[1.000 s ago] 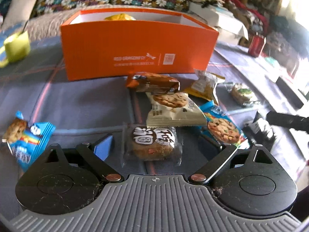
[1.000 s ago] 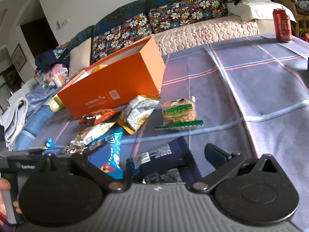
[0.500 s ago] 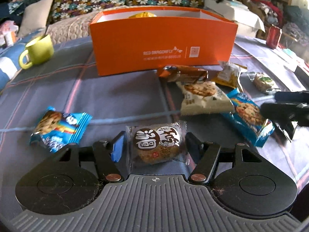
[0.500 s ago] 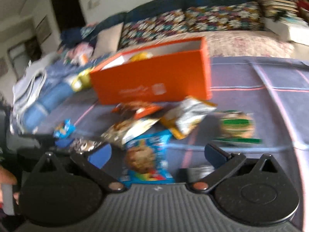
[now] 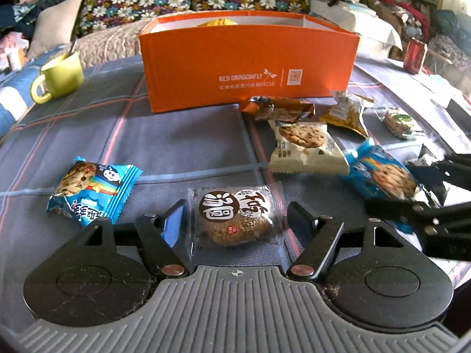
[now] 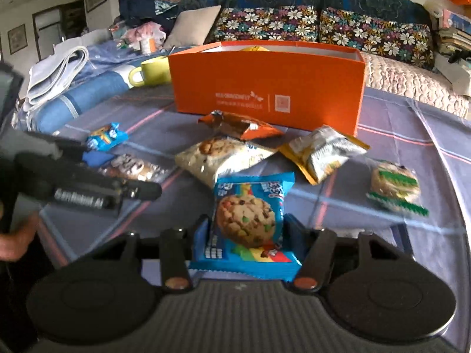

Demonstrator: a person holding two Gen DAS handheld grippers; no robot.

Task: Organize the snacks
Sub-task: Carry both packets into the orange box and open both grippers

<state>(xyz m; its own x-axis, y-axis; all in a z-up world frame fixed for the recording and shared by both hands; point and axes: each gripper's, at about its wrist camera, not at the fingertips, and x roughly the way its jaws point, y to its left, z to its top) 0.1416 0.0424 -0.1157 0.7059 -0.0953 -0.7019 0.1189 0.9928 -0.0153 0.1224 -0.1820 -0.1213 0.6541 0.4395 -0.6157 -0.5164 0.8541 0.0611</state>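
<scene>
My left gripper (image 5: 234, 214) is shut on a clear-wrapped brown cookie (image 5: 235, 217), its fingers pressing the packet's sides. My right gripper (image 6: 245, 229) is shut on a blue rainbow cookie packet (image 6: 247, 220); in the left wrist view that packet (image 5: 385, 176) sits at the right. The orange box (image 5: 250, 70) stands open behind the snacks, with a yellow packet inside; it also shows in the right wrist view (image 6: 268, 88). A second blue packet (image 5: 91, 188) lies at the left. White (image 5: 303, 147), orange-brown (image 5: 279, 110), yellow (image 5: 344, 114) and green-striped (image 6: 394, 188) packets lie in front of the box.
A green mug (image 5: 60, 76) stands left of the box on the grey plaid cloth (image 5: 176, 141). A red can (image 5: 415, 56) stands far right. A dark packet (image 5: 432, 173) lies by the right gripper. A sofa with floral cushions (image 6: 323, 23) runs behind the table.
My left gripper closed on the brown cookie. My right gripper swung left from the dark packet to the blue cookie packet and closed on it.
</scene>
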